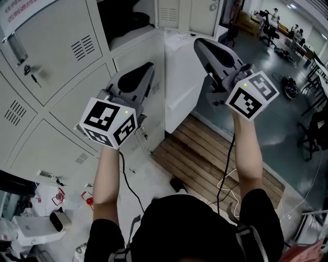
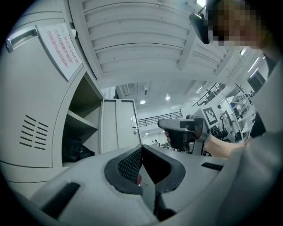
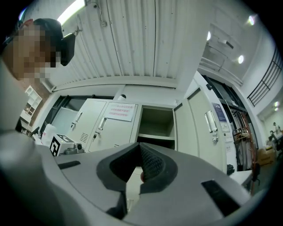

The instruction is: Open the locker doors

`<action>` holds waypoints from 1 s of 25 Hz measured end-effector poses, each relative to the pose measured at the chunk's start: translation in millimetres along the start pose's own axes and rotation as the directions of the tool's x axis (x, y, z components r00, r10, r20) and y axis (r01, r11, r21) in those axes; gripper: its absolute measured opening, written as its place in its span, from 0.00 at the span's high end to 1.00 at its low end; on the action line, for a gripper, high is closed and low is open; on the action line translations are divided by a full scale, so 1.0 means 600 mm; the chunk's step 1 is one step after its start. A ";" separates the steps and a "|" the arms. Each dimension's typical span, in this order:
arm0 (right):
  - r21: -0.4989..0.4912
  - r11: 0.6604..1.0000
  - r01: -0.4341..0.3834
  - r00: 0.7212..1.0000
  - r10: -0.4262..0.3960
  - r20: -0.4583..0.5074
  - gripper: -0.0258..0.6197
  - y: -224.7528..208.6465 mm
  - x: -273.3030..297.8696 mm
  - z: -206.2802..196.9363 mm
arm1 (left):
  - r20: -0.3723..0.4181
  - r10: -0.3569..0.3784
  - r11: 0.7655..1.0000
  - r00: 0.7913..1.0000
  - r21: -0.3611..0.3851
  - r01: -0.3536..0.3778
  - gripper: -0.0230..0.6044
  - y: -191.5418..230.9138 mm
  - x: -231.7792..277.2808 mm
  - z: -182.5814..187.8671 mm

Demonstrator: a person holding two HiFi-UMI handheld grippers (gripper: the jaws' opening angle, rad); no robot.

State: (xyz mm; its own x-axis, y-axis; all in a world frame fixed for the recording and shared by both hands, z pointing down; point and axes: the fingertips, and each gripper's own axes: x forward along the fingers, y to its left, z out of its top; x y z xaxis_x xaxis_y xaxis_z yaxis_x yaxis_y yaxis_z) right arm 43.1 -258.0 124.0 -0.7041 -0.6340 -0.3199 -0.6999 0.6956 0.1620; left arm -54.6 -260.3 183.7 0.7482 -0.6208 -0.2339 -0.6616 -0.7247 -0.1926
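Our left gripper (image 1: 147, 69) and right gripper (image 1: 199, 44) hover before the lockers, fingers pressed together, empty. One locker door (image 3: 208, 128) stands open. On the closed door (image 1: 51, 56), shut fingers could skid off its slim handle (image 1: 18, 48).

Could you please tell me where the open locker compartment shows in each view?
Head view: open locker compartment at top centre, dark inside.
Left gripper view: left of centre, shelf visible.
Right gripper view: centre, its door swung right.
Shared landmark: red-printed notice to its left.
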 end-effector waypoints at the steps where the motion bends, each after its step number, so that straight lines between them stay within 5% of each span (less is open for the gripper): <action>1: 0.005 1.000 -0.010 1.000 0.010 0.002 0.96 0.013 0.000 -0.004 | 0.002 0.003 1.000 1.000 0.001 -0.003 0.93 0.000 -0.011 0.001; 14: 0.040 0.998 -0.054 0.998 0.053 0.033 0.96 0.137 -0.007 -0.040 | 0.025 0.041 0.998 0.999 0.044 -0.042 0.93 -0.018 -0.128 0.016; 25: 0.023 0.999 -0.026 0.999 0.026 0.023 0.96 0.164 -0.006 -0.055 | 0.020 0.039 0.998 0.999 0.045 -0.040 0.93 -0.016 -0.162 0.013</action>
State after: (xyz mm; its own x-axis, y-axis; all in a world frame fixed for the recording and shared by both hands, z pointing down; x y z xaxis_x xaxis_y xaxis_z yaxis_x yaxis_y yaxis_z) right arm -27.5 -198.5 172.0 -0.7188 -0.6080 -0.3370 -0.6784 0.7194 0.1492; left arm -121.1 -190.8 200.7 0.7205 -0.6427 -0.2604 -0.6926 -0.6850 -0.2260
